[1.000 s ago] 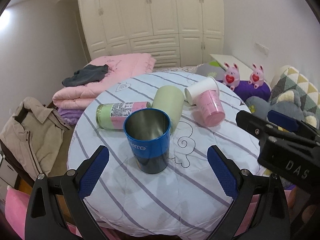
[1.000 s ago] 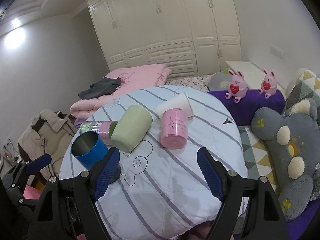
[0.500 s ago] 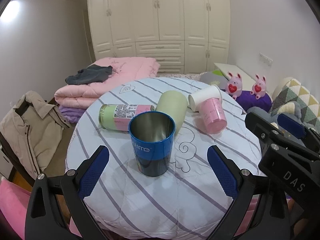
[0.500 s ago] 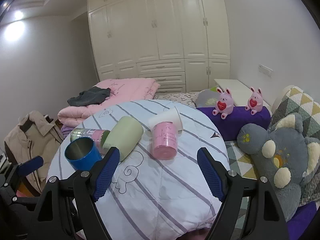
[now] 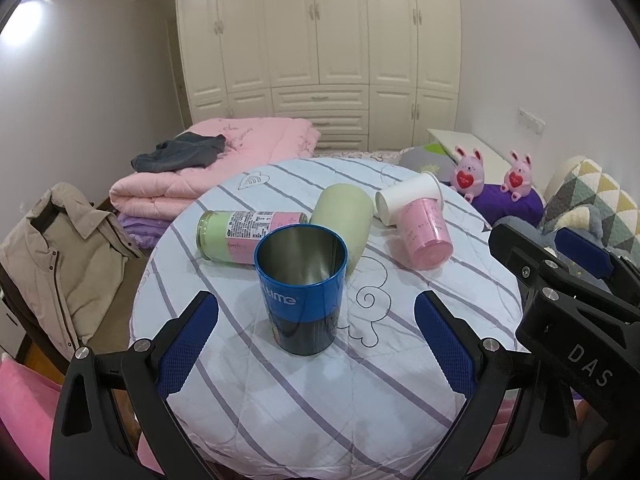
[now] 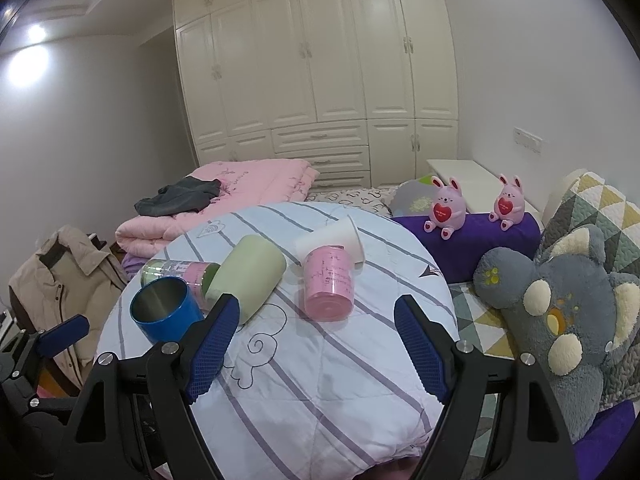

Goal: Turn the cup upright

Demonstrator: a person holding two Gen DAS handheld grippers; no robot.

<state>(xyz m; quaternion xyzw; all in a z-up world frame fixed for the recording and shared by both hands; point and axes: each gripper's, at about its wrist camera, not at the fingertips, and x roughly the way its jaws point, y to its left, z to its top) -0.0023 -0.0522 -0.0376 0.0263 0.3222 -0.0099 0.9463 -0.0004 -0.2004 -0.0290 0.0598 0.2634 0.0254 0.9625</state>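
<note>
A round counter (image 5: pixel 304 392) under a white cloth with purple stripes stands in a bedroom, with a cream wardrobe (image 5: pixel 320 52) along the far wall. From the left: a beige jacket (image 5: pixel 52 256), a folded pink quilt (image 5: pixel 240 152) with a grey garment (image 5: pixel 180 156) on it, then to the right a purple cushion (image 6: pixel 480 240) carrying two pink rabbits (image 6: pixel 446 208) and a grey plush (image 6: pixel 560 320).

Five vessels lie or stand on the counter. One labelled bottle (image 5: pixel 244 236) lies on its side, its far end hidden behind the blue cup (image 5: pixel 302 292), which stands upright, mouth up, nearest the left hand-held gripper (image 5: pixel 316 344). One green cup (image 5: pixel 344 220) lies behind it, its mouth turned away. One white cup (image 5: pixel 408 198) and one pink cup (image 5: pixel 426 232) lie on their sides, touching. The blue cup's lettering is cut off by its curve.

The left hand-held gripper is spread wide and holds nothing, the blue cup just beyond its fingers. The right hand-held gripper (image 6: pixel 316 344) is also wide and empty, over the cloth before the pink cup; its left finger (image 6: pixel 212 340) covers the base of the blue cup.
</note>
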